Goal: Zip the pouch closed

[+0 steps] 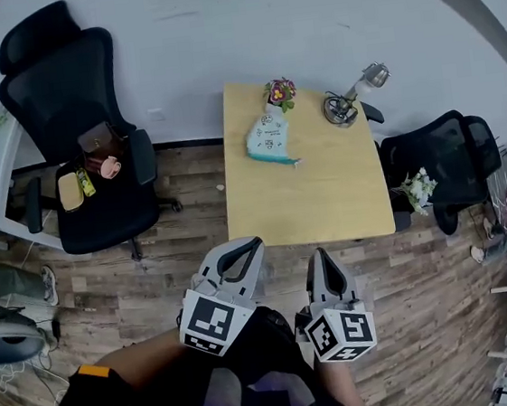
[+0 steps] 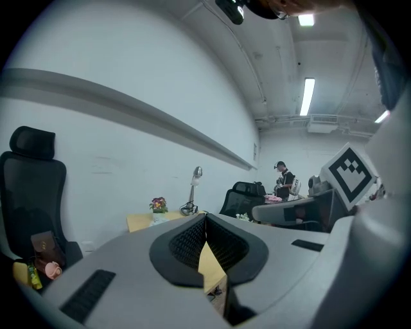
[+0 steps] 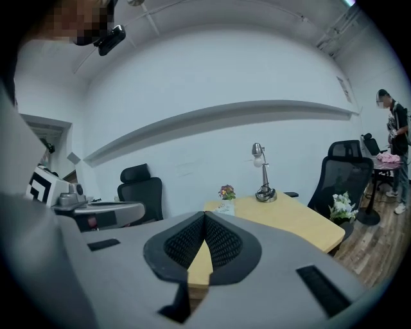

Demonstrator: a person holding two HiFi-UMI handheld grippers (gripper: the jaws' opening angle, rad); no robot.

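At the far end of the pale wooden counter (image 1: 325, 189), near the white wall, lies the pale teal patterned fabric pouch (image 1: 269, 139). It sits just in front of a small pot of pink and yellow flowers (image 1: 279, 93), and a silver desk lamp (image 1: 349, 103) stands off to its right. Whether its zip is done up is too small to tell.

Both claws hang on the near side of the counter, over the wood-plank floor (image 1: 152, 273) and well apart from the pouch. The left claw (image 1: 253, 242) has its jaws brought together at the tips with nothing between them. The right claw (image 1: 320, 254) is likewise closed tip to tip and empty.

A black high-backed office chair (image 1: 86, 171) carrying small items stands left of the counter.
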